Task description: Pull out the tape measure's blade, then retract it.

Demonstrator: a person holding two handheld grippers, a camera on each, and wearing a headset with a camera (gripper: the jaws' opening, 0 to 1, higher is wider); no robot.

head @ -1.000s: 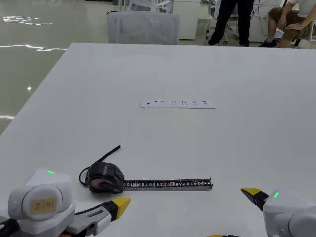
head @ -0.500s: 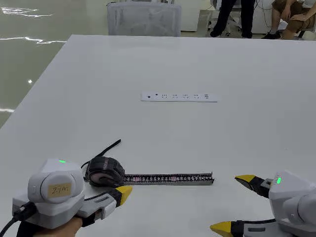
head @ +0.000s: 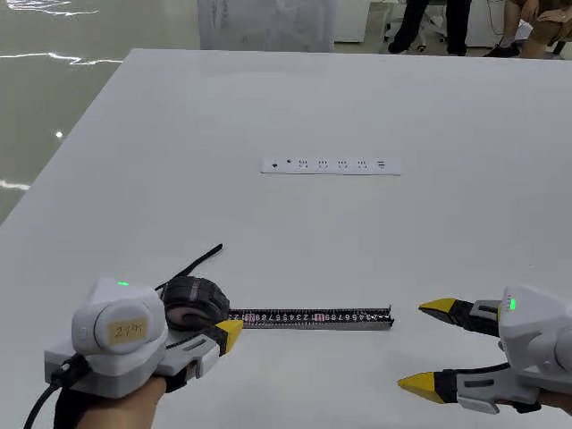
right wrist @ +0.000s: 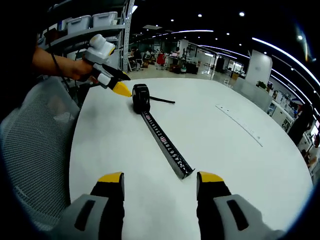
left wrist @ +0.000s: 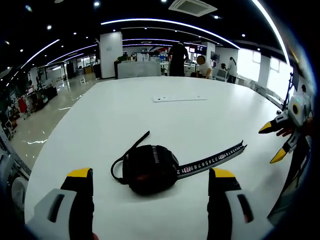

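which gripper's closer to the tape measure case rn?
Left. The left gripper is right beside the case, open jaws aimed at it. The right gripper is out beyond the blade tip, also open.

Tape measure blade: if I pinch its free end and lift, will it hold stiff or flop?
Likely stiff: the blade lies straight on the table, only a short length out. Lifted high, it may kink near the case. The case could slide on the smooth white top unless held.
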